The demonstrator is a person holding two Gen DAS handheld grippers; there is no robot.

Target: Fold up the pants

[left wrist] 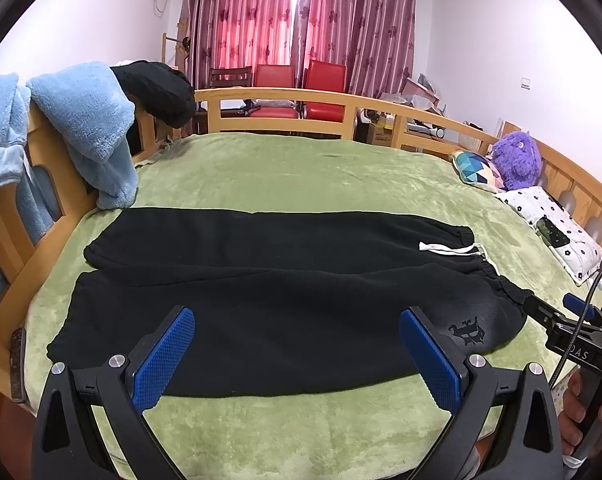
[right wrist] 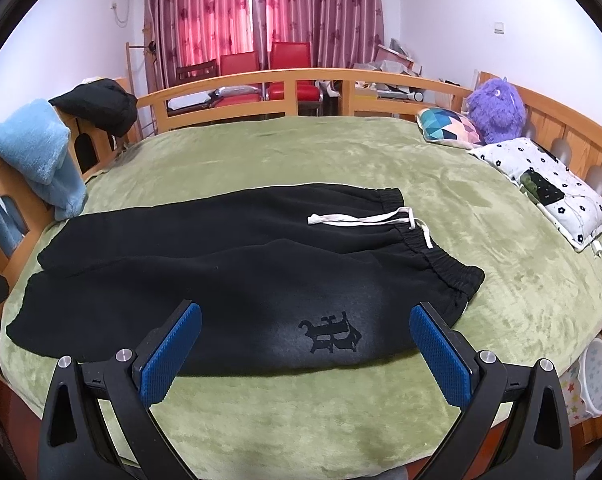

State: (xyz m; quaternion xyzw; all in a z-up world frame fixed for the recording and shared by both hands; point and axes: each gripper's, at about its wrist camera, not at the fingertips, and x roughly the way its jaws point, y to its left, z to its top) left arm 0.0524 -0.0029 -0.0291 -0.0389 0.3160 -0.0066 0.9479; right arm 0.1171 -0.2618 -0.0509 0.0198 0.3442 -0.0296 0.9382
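Note:
Black sweatpants [left wrist: 261, 296] lie flat on the green bed cover [left wrist: 301, 168], legs to the left, elastic waistband with a white drawstring [left wrist: 453, 249] to the right. They also show in the right wrist view [right wrist: 229, 280], with the drawstring [right wrist: 365, 220] and a dark logo [right wrist: 333, 338]. My left gripper [left wrist: 297, 356] is open and empty, hovering over the near leg. My right gripper [right wrist: 305, 350] is open and empty over the logo near the front edge. In the left wrist view the right gripper [left wrist: 557, 316] appears by the waistband.
A wooden bed rail [left wrist: 277, 98] surrounds the bed. A blue fleece [left wrist: 89, 128] and a black garment [left wrist: 157, 88] hang on the left rail. Pillows [right wrist: 549, 184] and a purple plush toy [right wrist: 497, 108] sit at the right. Red chairs [left wrist: 301, 88] stand behind.

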